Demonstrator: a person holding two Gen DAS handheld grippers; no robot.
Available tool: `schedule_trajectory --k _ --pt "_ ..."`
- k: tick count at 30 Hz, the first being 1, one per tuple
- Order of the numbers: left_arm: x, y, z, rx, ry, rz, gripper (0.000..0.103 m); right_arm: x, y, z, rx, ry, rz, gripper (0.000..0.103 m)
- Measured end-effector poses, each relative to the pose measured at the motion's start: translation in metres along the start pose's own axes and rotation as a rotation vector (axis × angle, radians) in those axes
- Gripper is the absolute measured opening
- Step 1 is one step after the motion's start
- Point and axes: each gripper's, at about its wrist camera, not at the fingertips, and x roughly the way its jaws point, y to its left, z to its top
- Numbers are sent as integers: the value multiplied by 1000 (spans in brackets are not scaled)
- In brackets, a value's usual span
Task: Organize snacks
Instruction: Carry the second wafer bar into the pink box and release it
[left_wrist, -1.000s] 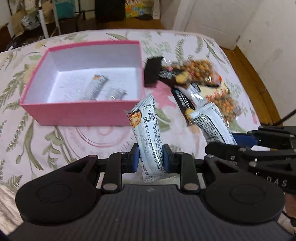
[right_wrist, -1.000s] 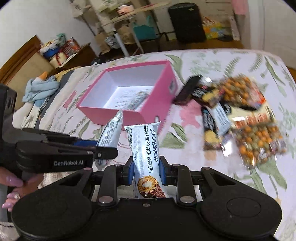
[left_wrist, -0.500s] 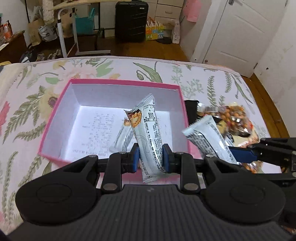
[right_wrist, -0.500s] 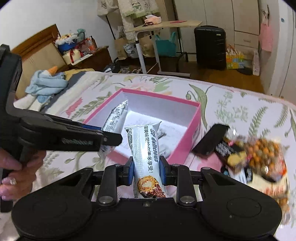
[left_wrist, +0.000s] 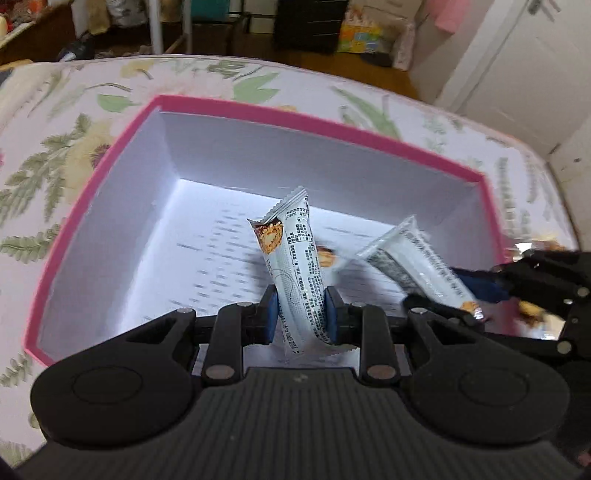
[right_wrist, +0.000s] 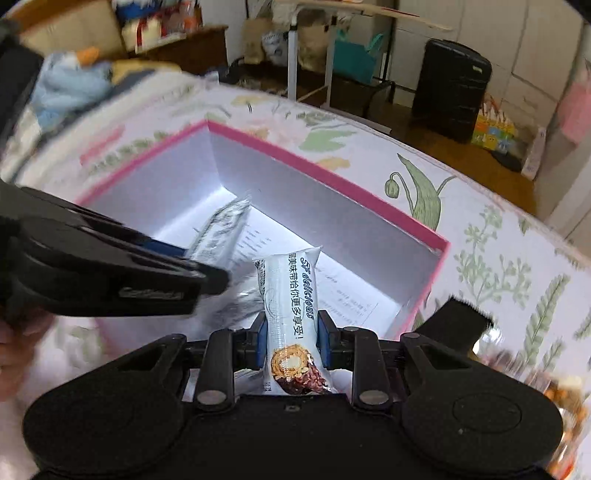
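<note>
My left gripper (left_wrist: 300, 314) is shut on a white snack bar (left_wrist: 295, 266) and holds it upright over the open pink box (left_wrist: 303, 118). My right gripper (right_wrist: 290, 336) is shut on a second white snack bar (right_wrist: 291, 306), also over the pink box (right_wrist: 332, 173), at its right side. The right gripper's bar shows in the left wrist view (left_wrist: 417, 266), and the left gripper's bar in the right wrist view (right_wrist: 221, 229). Earlier bars inside the box are mostly hidden behind the held ones.
The box sits on a floral bedspread (left_wrist: 74, 122). A black packet (right_wrist: 458, 325) and bags of nut snacks (right_wrist: 554, 387) lie to the right of the box. A black suitcase (right_wrist: 450, 88) and a desk stand beyond the bed.
Both grippers have moved forward with their bars, from in front of the box to over its inside. Both stay shut on their bars.
</note>
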Motion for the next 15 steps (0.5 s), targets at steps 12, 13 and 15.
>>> schedule_trajectory --k 12,13,15 --pt "12 -10 -3 126 1 31 42 27 21 0 -128 53 -38 42" --pt "7 -12 -3 134 -12 31 43 21 20 0 -124 37 -41 48" --pt "-6 -16 -2 138 -28 29 43 2 16 -3 -106 -4 -38 51"
